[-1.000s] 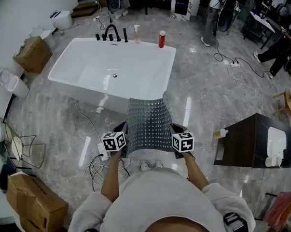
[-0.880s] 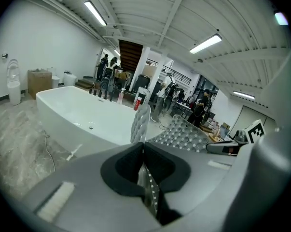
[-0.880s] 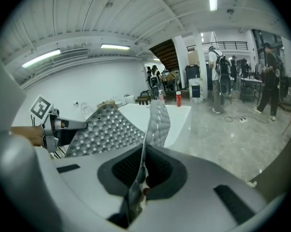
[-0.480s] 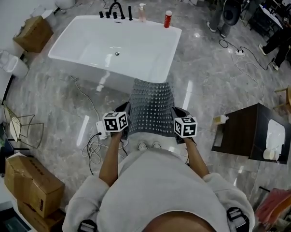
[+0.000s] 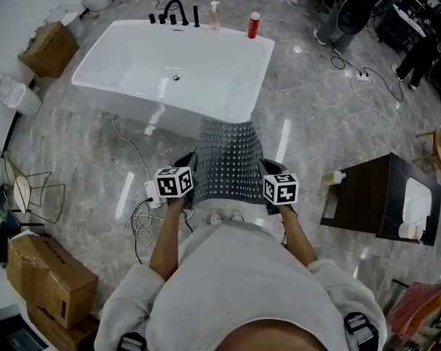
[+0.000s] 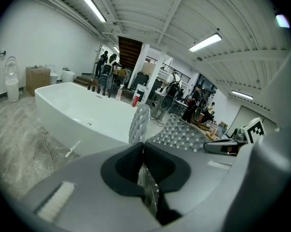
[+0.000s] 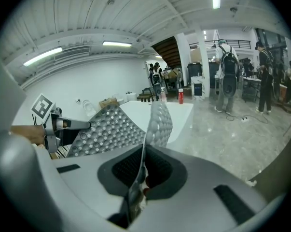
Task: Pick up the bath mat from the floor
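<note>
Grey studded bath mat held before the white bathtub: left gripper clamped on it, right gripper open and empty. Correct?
No. The right gripper is shut on the grey studded bath mat too, as the right gripper view shows; the rest stands.

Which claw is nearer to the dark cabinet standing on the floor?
Right. The right claw holds the bath mat edge on the side of the dark cabinet; the left claw holds the opposite edge, farther away.

Forearms forward, left gripper (image 5: pixel 188 168) and right gripper (image 5: pixel 268 171) side by side, angled downward, jaws pressed together.
</note>
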Demonstrator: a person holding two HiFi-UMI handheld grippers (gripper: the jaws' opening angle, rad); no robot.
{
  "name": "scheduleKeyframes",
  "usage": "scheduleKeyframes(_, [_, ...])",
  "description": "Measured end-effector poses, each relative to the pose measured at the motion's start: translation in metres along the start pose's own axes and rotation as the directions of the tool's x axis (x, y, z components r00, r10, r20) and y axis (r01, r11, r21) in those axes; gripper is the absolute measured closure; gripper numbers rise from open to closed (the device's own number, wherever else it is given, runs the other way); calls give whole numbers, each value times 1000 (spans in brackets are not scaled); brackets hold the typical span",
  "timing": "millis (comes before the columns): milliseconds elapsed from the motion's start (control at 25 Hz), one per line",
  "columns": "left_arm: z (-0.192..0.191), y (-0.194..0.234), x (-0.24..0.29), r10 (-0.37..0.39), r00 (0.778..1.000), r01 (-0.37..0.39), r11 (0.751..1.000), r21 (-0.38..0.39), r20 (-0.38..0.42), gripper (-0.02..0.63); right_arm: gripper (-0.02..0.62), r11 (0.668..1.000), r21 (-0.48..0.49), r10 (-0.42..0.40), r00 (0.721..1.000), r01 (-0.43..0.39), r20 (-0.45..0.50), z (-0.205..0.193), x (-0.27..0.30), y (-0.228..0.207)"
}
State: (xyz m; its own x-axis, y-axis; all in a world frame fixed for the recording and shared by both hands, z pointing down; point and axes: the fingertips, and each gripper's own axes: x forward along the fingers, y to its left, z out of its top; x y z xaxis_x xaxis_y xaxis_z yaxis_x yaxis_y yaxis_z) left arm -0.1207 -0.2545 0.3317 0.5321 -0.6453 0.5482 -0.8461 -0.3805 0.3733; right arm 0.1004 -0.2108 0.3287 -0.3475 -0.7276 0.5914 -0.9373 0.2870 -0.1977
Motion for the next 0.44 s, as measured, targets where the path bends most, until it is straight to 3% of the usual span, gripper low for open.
scheduleKeyframes(440, [-3,-2,4,-9,1000,9,1000,-5,-9,586,571,999,-31,-10,1000,9,-22,-2,-1,-3])
